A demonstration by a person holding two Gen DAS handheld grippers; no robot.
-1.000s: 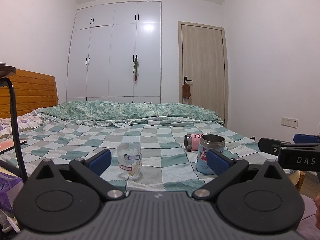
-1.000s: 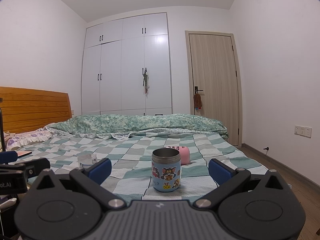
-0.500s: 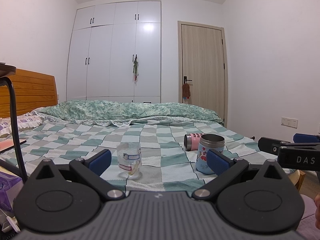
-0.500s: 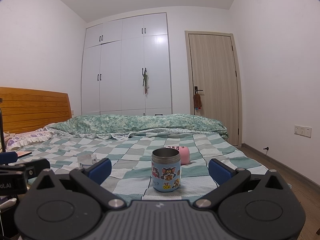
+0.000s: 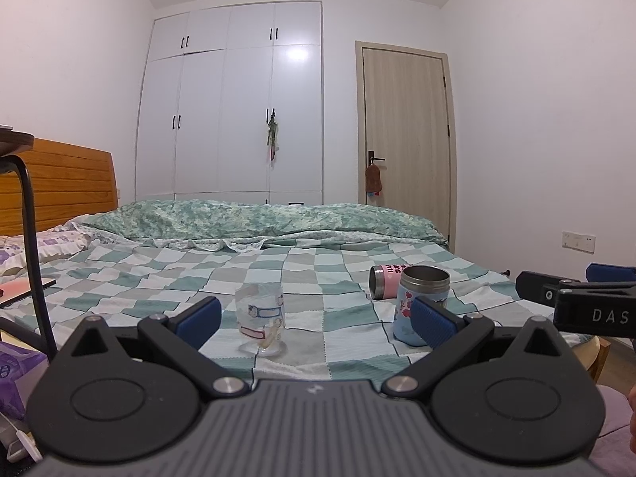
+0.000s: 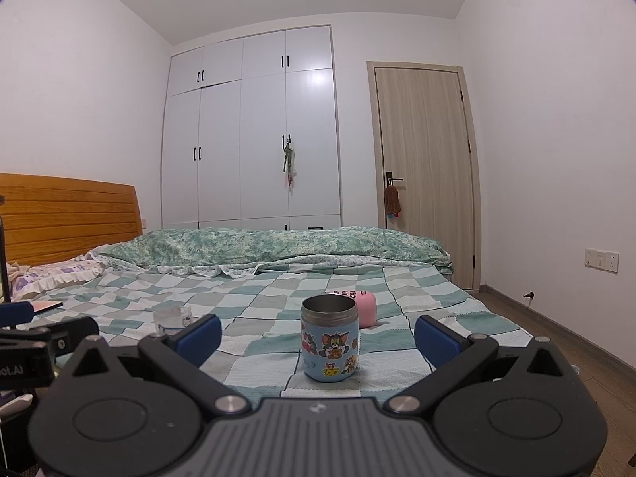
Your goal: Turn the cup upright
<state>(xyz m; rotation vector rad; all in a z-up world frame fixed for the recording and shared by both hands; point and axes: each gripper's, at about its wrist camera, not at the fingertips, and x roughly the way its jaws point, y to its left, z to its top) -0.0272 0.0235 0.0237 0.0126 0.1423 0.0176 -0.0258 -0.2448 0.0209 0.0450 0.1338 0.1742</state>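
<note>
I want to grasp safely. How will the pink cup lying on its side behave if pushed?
The pink cylindrical cup lies sideways on the checked bed cover, so it may roll. The soft cover probably slows it. The upright blue cartoon cup stands close in front and may block it.

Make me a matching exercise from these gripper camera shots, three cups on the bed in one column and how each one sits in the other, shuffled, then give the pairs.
Things:
1. clear glass cup
2. pink cup
3. blue cartoon cup

States:
A. lying on its side
B. standing, steel mouth open upward
C. upside down, wide rim on the checked bedspread

Pairs: 1-C, 2-A, 3-B
</note>
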